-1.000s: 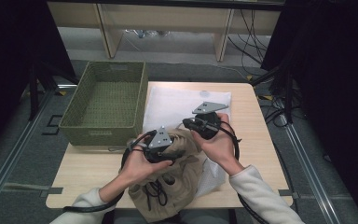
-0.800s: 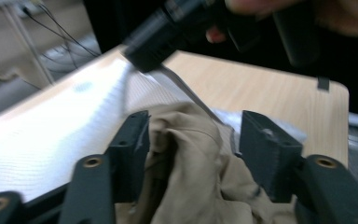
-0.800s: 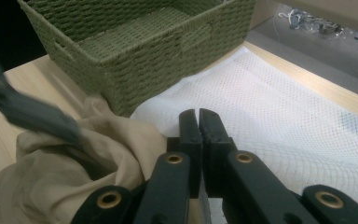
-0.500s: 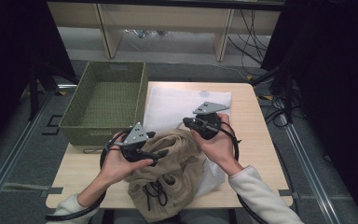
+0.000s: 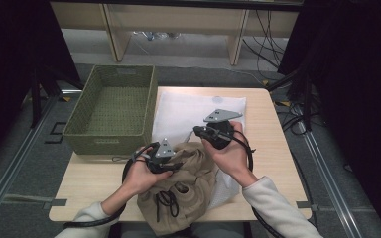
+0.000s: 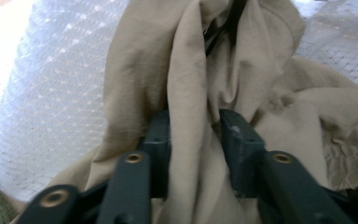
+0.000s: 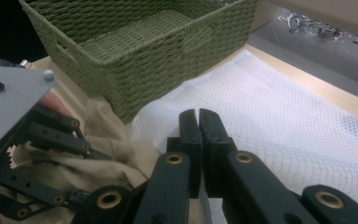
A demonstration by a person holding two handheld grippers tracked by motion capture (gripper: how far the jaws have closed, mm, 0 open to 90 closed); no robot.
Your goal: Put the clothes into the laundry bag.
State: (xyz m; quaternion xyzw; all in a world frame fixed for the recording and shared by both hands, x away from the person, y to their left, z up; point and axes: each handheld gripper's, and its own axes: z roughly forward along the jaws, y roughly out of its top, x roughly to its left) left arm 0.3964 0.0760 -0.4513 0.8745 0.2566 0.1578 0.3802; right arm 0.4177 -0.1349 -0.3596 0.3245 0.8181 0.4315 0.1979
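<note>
Tan cloth: a crumpled beige garment [image 5: 181,191] with a black drawstring lies at the near edge of the table, its lower part hanging over that edge between the person's forearms.
Near table edge: bare wood [image 5: 87,196] shows to the left of the garment, between the cloth and the near-left corner.
Left gripper: the left gripper [image 5: 174,165] sits on the garment's left side; in the left gripper view its jaws have just been closing and now pinch a raised fold of the beige fabric [image 6: 193,140] between the pads.
Right gripper: the right gripper [image 5: 198,131] is held just beyond the garment's far right side, above the white mesh; its jaws are clenched together with nothing between them, as the right gripper view [image 7: 198,116] shows.
White mesh: a white net bag [image 5: 188,106] lies flat under and beyond the garment, reaching to the far edge of the table.
Basket: an empty green woven basket [image 5: 82,124] stands at the far left, its right wall just beside the mesh, its left side overhanging the table edge.
Right side: a strip of bare tabletop [image 5: 265,129] runs right of the mesh to the right edge.
</note>
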